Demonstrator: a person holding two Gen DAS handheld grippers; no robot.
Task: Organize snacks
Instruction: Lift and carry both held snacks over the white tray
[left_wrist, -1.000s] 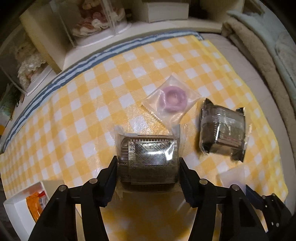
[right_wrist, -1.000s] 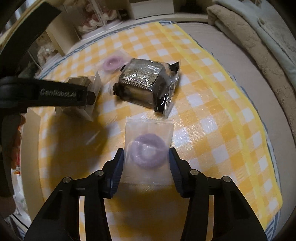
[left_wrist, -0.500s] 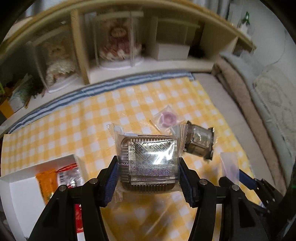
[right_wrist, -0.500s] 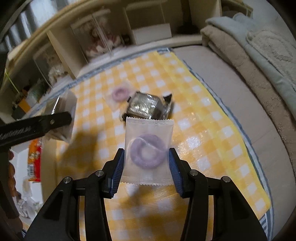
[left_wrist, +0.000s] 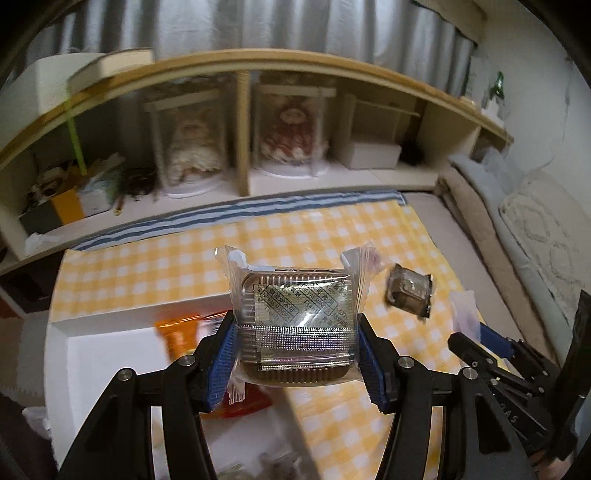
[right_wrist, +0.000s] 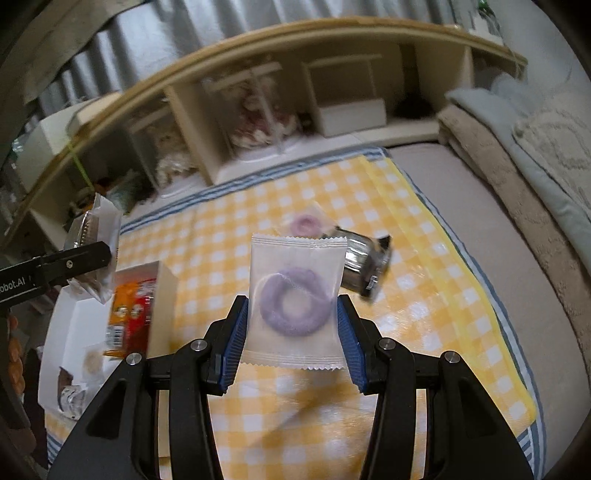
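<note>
While both snacks hang above the checked cloth | left gripper (left_wrist: 297, 341) clamps a wrapped tray cake (left_wrist: 295, 325) over the white box (left_wrist: 110, 325) | right gripper (right_wrist: 291, 325) pinches a purple ring-biscuit packet (right_wrist: 293, 295) | risk: slick film slipping, dropping outside the box.

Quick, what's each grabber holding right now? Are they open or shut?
Left gripper: shut on a clear-wrapped snack in a dark tray.
Right gripper: shut on a packet with a purple ring snack.
</note>
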